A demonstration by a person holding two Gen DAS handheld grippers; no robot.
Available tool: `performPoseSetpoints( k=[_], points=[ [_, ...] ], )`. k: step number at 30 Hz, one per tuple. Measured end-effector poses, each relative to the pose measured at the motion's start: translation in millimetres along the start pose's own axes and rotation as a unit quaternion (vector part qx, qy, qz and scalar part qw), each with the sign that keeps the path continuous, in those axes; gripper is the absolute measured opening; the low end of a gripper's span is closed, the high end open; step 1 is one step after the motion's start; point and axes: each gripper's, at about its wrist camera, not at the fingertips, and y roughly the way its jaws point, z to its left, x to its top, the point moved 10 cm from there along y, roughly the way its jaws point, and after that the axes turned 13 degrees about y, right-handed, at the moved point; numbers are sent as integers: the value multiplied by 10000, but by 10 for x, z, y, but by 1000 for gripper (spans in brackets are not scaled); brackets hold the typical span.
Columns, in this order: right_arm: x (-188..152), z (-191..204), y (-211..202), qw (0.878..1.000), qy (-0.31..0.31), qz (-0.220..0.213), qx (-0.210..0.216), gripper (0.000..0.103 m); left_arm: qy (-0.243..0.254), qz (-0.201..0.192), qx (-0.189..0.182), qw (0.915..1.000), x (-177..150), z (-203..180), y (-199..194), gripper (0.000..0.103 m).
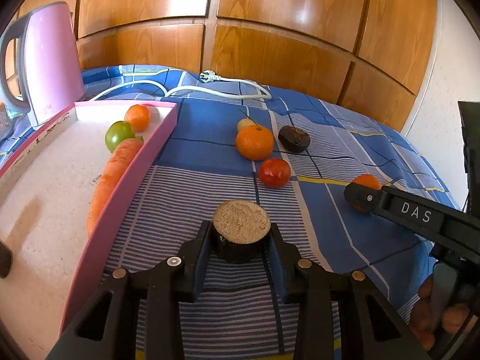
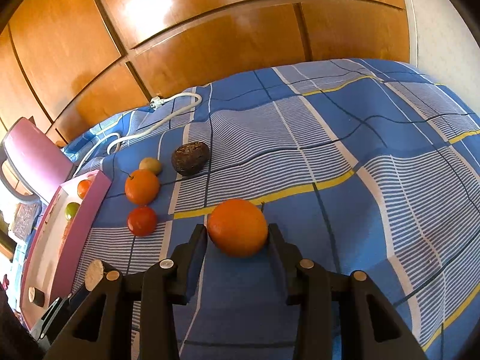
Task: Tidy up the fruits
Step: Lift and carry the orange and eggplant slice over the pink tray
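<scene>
My left gripper [image 1: 241, 234] is shut on a dark cut fruit half [image 1: 241, 225] with a pale flat top, just right of the pink tray [image 1: 141, 165]. The tray holds a carrot [image 1: 112, 174], a green fruit [image 1: 119, 134] and a small orange [image 1: 137, 117]. My right gripper [image 2: 238, 234] is shut on an orange [image 2: 237, 231] on the blue cloth; it also shows in the left wrist view [image 1: 364, 184]. Loose on the cloth lie a big orange [image 1: 254, 142], a red tomato [image 1: 274, 172], a dark fruit half [image 1: 294, 138] and a small pale fruit [image 1: 246, 124].
A pink kettle [image 1: 48, 60] stands behind the tray at far left, its white cord [image 1: 210, 88] and plug lying across the back of the cloth. Wooden wardrobe doors [image 1: 270, 30] close off the back. Another cut fruit piece [image 2: 36, 295] lies in the tray's near end.
</scene>
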Motion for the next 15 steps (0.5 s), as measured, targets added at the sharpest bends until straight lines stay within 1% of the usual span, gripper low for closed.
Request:
performPoseSetpoints(
  k=[8, 15],
  points=[
    [-2, 17, -15, 9999, -127, -36, -83, 39, -3, -31, 50, 10000, -14, 11, -38, 36],
    [-93, 119, -39, 9991, -422, 25, -60, 39, -107, -113, 96, 9998, -59, 46, -141, 36]
  ],
)
